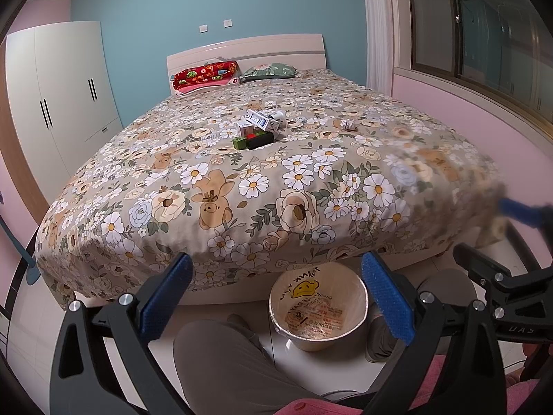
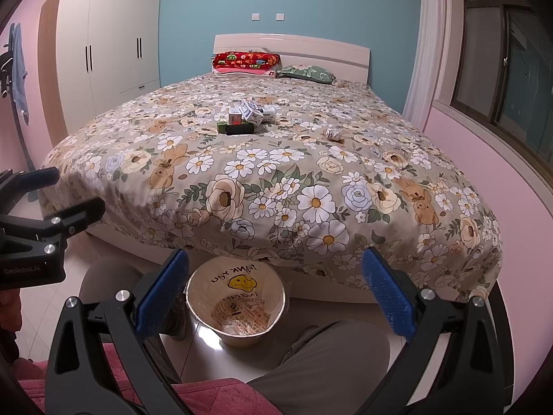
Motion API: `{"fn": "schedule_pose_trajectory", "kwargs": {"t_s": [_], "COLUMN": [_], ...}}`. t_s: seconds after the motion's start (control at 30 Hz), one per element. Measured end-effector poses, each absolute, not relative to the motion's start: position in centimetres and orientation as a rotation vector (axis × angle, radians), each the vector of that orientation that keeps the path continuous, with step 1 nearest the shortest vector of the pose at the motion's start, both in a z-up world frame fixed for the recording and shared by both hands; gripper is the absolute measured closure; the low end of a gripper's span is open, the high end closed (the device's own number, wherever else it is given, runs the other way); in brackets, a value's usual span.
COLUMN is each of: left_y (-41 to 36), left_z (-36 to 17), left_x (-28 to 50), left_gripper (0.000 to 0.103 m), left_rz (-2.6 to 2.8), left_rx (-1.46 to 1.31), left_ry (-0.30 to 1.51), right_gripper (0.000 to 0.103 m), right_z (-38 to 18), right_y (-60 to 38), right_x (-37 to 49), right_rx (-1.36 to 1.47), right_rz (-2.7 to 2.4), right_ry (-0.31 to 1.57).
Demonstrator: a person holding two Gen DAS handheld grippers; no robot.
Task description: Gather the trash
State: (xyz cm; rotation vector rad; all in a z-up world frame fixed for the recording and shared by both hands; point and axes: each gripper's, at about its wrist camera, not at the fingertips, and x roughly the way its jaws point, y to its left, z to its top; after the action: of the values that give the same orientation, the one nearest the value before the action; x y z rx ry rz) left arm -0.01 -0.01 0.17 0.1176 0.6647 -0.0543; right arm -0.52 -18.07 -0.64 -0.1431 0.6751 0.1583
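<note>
A pile of trash [image 1: 260,128] lies mid-bed on the floral cover: small boxes, a white carton, a dark item. It also shows in the right wrist view [image 2: 246,117]. A crumpled paper ball [image 1: 347,124] [image 2: 333,134] lies apart to the right. A bag-lined trash bin [image 1: 318,309] [image 2: 236,306] stands on the floor at the bed's foot, between the person's knees. My left gripper [image 1: 276,297] is open and empty above the bin. My right gripper [image 2: 274,290] is open and empty, also near the bin.
The bed [image 1: 242,186] fills the middle, with pillows [image 1: 207,76] at the headboard. A white wardrobe [image 1: 58,97] stands left, a pink wall and window [image 1: 484,34] right. The person's legs [image 1: 221,363] are below. Each gripper appears at the edge of the other's view [image 2: 31,221].
</note>
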Motion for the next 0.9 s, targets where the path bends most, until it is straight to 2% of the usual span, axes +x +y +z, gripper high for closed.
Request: {"fn": "schedule_pose_trajectory", "kwargs": {"t_s": [0.9], "left_y": [0.39], "left_z": [-0.62], "left_x": [-0.23], "left_gripper": [0.004], "left_rz": [-0.05], "left_rx": [0.111], "left_ry": [0.672], "right_gripper": [0.005], "right_z": [-0.89], "right_y": [-18.01], "right_x": [-0.57], "right_rx": [-0.143], "right_rz": [0.158], "right_ry": [0.678]}}
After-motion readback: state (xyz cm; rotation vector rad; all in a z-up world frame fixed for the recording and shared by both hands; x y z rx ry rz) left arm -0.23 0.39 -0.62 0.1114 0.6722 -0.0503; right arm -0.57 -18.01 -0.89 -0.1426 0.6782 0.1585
